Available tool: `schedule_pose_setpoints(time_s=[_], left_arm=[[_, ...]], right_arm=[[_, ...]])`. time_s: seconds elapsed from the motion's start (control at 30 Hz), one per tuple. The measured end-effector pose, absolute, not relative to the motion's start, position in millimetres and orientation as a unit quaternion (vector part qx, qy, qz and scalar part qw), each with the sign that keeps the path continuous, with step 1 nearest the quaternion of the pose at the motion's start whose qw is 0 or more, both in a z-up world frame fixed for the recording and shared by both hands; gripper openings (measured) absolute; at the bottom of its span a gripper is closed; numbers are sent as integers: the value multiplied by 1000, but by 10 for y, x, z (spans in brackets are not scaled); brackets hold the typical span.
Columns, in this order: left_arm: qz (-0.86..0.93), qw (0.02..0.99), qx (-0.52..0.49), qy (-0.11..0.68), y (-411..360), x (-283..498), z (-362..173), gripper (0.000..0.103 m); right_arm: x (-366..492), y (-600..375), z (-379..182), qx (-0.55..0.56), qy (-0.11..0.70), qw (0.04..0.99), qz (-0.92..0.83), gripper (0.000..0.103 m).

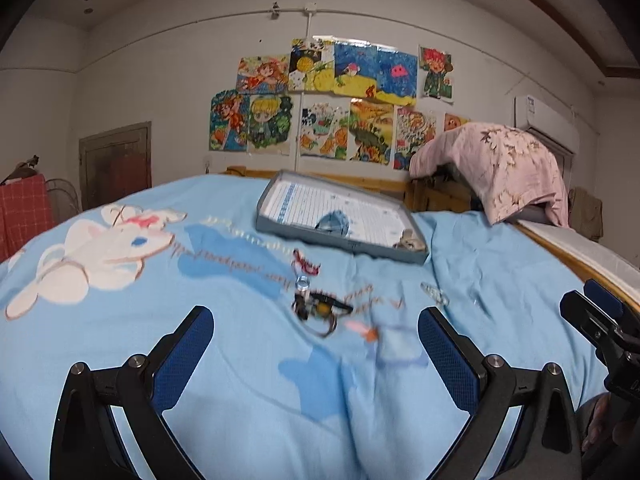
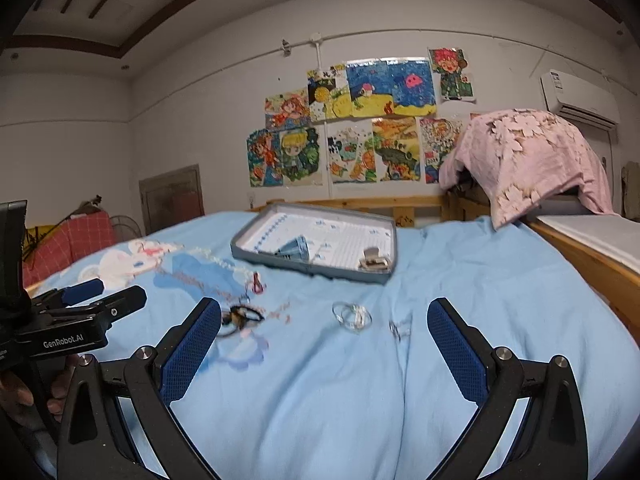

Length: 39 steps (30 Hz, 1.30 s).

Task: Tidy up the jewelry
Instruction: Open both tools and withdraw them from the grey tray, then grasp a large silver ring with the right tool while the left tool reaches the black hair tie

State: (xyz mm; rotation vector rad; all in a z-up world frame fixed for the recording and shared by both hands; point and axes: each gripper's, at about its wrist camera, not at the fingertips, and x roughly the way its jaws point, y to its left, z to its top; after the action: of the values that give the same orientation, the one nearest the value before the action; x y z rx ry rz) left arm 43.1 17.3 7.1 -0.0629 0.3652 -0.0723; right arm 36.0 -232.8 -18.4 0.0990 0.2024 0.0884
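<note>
A grey shallow box (image 1: 280, 232) (image 2: 316, 270) lies on the blue bedspread, holding a blue item (image 1: 334, 222) (image 2: 294, 248) and a silver piece (image 1: 408, 240) (image 2: 374, 262). Loose jewelry lies in front of it: a red piece (image 1: 306, 266) (image 2: 258, 283), a dark bracelet tangle (image 1: 320, 308) (image 2: 240, 318), clear rings (image 1: 434, 294) (image 2: 352, 316) and a small clear piece (image 2: 400, 328). My left gripper (image 1: 316, 354) is open and empty, just short of the tangle. My right gripper (image 2: 324, 346) is open and empty, just short of the clear rings.
The bedspread (image 1: 248, 392) (image 2: 480, 280) has a rabbit print (image 1: 100, 248). A wooden bed rail (image 1: 568, 264) (image 2: 592, 264) runs along the right. A pink cloth (image 1: 500, 164) (image 2: 532, 160) covers something behind the bed. Drawings (image 1: 340, 100) hang on the wall.
</note>
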Motion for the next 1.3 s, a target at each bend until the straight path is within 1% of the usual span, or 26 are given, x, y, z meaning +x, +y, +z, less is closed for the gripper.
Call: schedule_pose_setpoints(time_s=[0.2, 0.6, 0.73, 0.93, 1.13, 1.3], left_arm=[[-31, 981, -42, 188, 216, 448, 2, 103], [-28, 982, -46, 182, 282, 709, 162, 103], [-21, 983, -54, 175, 346, 881, 230, 103], [-15, 981, -86, 173, 467, 1191, 267, 103], [-15, 980, -78, 183, 492, 1564, 191, 103], [-26, 975, -77, 206, 515, 1818, 52, 103]], right_arm=[[351, -2377, -296, 61, 114, 991, 39, 101], [638, -2463, -79, 52, 87, 994, 45, 101], [851, -2517, 68, 51, 71, 995, 45, 101], [1204, -2578, 155, 72, 69, 994, 43, 101], [1661, -2474, 140, 69, 77, 993, 55, 101], [1963, -2481, 29, 83, 97, 990, 55, 101]])
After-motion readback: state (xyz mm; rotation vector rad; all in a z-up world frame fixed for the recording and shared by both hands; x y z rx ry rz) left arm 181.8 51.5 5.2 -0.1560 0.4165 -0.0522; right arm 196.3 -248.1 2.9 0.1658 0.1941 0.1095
